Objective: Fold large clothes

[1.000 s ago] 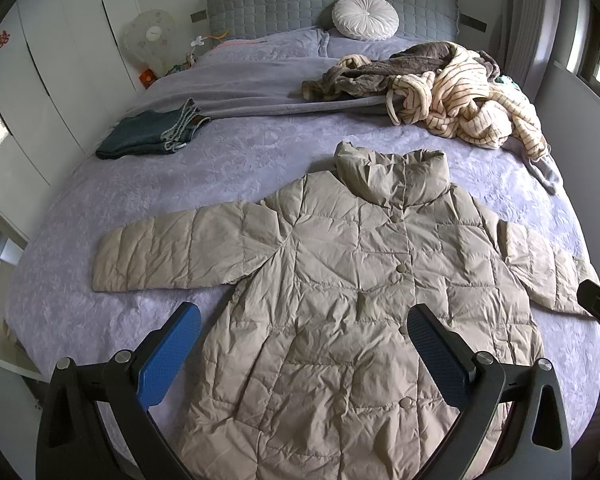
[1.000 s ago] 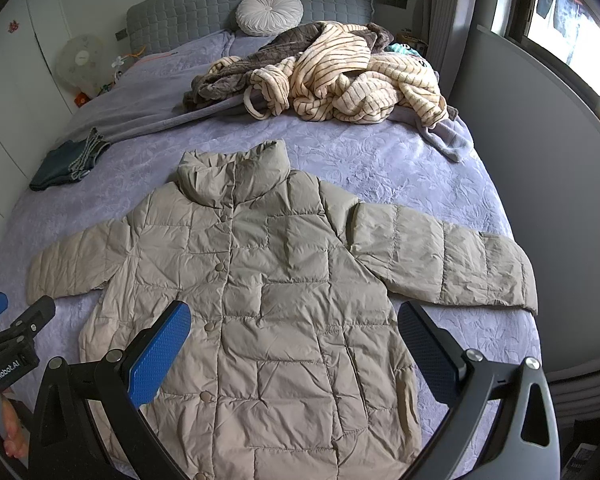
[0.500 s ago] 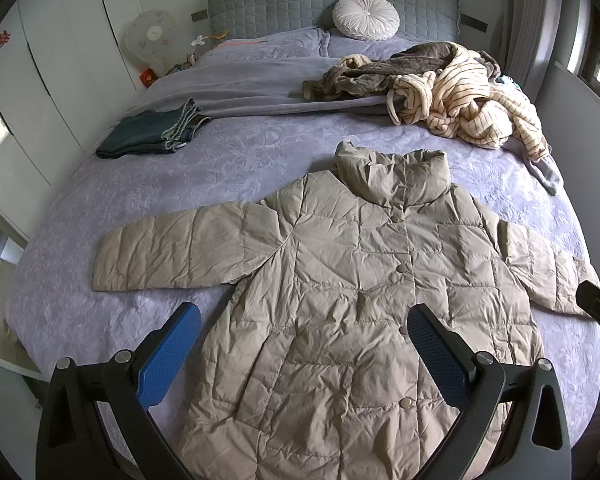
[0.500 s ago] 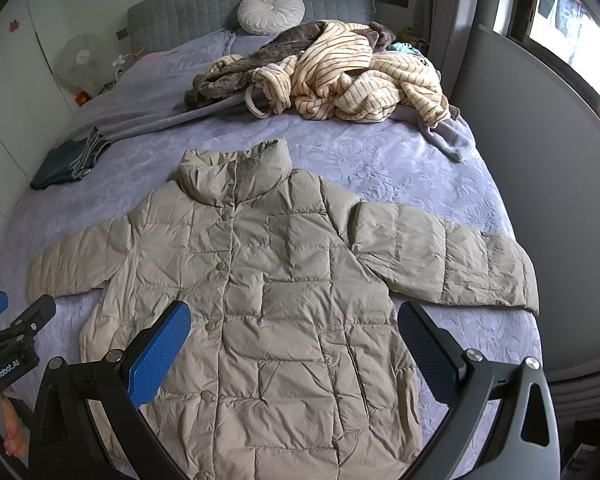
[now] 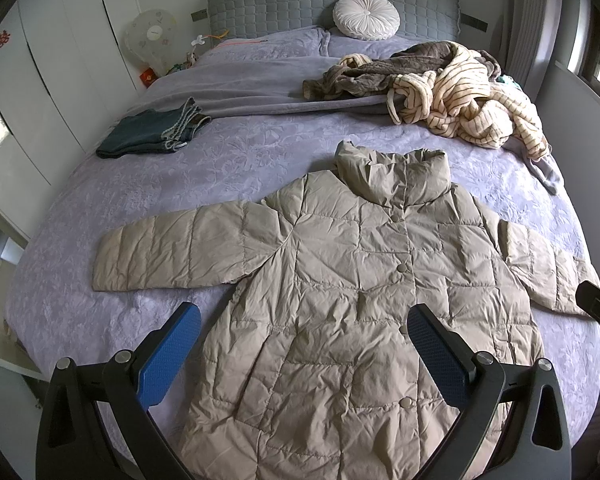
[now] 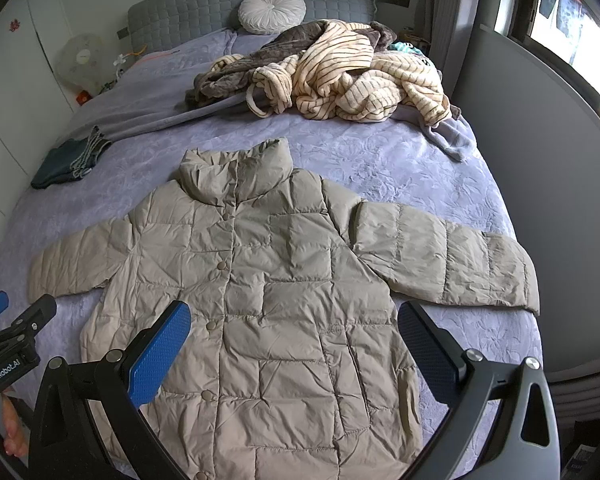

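Nothing has moved: beige quilted coat (image 5: 364,280) lies flat, buttoned, sleeves outspread.

Jacket (image 5: 340,300) on bed (image 5: 180,168) (robes (image 5: 460,92) behind)

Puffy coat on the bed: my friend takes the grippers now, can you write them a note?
Left gripper: open, empty, above the coat's lower front.
Right gripper: open, empty, likewise.
Beige puffer coat: flat on the purple bedspread, buttoned, front up, both sleeves spread out.
Done: folded jeans at the bed's left edge.
Left: fold the coat, then probably the striped robe pile near the headboard.
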The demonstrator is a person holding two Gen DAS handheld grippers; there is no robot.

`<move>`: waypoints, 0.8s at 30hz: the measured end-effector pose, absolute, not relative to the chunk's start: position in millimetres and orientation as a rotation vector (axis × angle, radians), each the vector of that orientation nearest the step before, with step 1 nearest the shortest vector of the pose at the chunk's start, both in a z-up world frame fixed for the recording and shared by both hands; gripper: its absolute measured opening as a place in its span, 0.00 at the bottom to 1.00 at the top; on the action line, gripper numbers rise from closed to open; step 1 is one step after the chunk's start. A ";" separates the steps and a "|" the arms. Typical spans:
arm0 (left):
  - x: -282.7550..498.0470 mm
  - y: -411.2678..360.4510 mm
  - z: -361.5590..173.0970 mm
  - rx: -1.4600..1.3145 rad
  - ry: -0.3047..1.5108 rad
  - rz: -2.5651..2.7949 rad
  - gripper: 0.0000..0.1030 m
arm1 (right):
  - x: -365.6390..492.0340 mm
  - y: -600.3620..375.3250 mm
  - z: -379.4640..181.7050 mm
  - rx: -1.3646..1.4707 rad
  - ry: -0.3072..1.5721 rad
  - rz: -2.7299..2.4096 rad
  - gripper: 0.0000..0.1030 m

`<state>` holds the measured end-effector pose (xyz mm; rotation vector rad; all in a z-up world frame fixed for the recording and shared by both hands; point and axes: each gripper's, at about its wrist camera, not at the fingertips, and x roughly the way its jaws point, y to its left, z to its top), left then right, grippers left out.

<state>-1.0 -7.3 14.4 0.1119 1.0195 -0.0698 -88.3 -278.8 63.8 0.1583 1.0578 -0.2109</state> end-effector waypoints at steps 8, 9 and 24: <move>-1.2 -7.3 14.3 0.112 1.019 -0.069 1.00 | -87.8 -279.0 63.4 0.161 1.059 -0.211 1.00; -1.2 -7.3 14.2 0.112 1.019 -0.070 1.00 | -88.1 -279.4 62.7 0.159 1.059 -0.211 1.00; -1.2 -7.0 13.8 0.113 1.018 -0.069 1.00 | -88.0 -280.1 62.4 0.162 1.059 -0.210 1.00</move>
